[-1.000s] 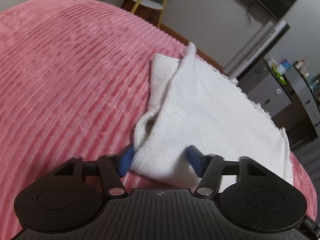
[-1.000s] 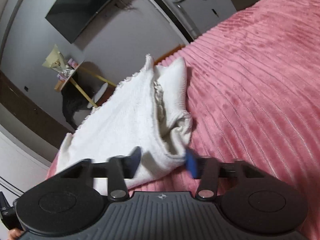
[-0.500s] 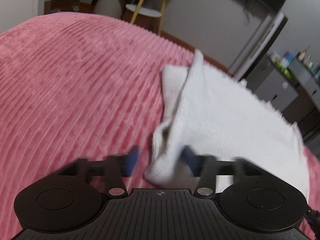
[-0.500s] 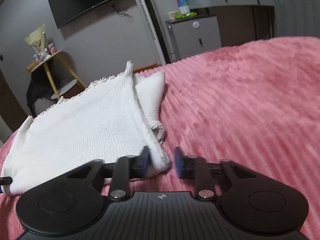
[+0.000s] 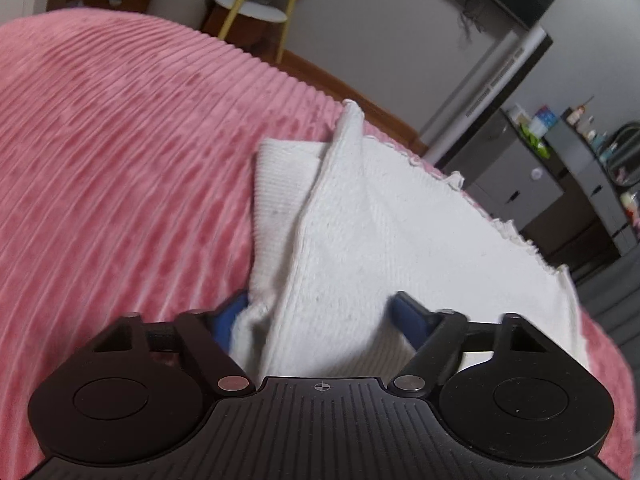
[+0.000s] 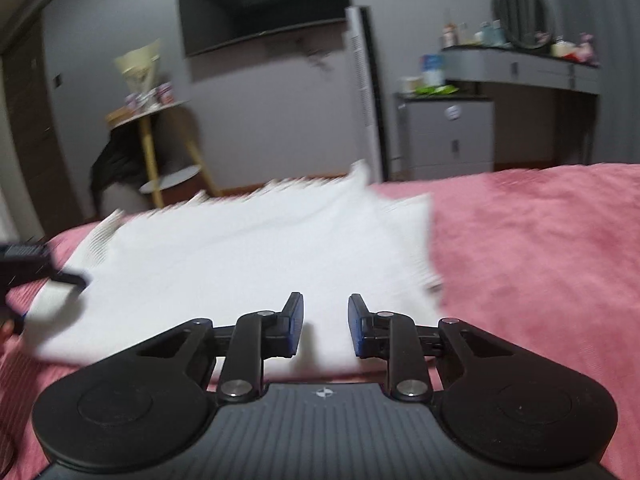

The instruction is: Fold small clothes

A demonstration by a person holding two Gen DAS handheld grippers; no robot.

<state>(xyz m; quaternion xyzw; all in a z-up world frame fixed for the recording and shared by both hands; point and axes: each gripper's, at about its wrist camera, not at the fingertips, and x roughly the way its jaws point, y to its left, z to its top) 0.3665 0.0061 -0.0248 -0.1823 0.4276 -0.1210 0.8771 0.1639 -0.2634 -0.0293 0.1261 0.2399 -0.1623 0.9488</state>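
A small white knit garment (image 5: 372,232) lies folded on the pink ribbed bedspread (image 5: 120,168). A ribbed flap shows under its left edge. My left gripper (image 5: 316,316) is open, and the garment's near corner lies between its blue fingers. In the right wrist view the garment (image 6: 240,252) lies flat and blurred. My right gripper (image 6: 325,322) is open and empty, just above the garment's near edge. The left gripper (image 6: 44,268) shows at that view's left edge, at the garment's corner.
The bedspread (image 6: 540,260) stretches to the right. Beyond the bed stand a yellow-legged side table (image 6: 156,152), a wall TV (image 6: 260,4), a tall white tower (image 6: 366,92) and a grey cabinet (image 6: 448,132) beside a dressing table (image 6: 520,68).
My right gripper has let go of the garment's corner, opened and lifted level. The garment now lies flatter. My left gripper has opened wider around the near corner.
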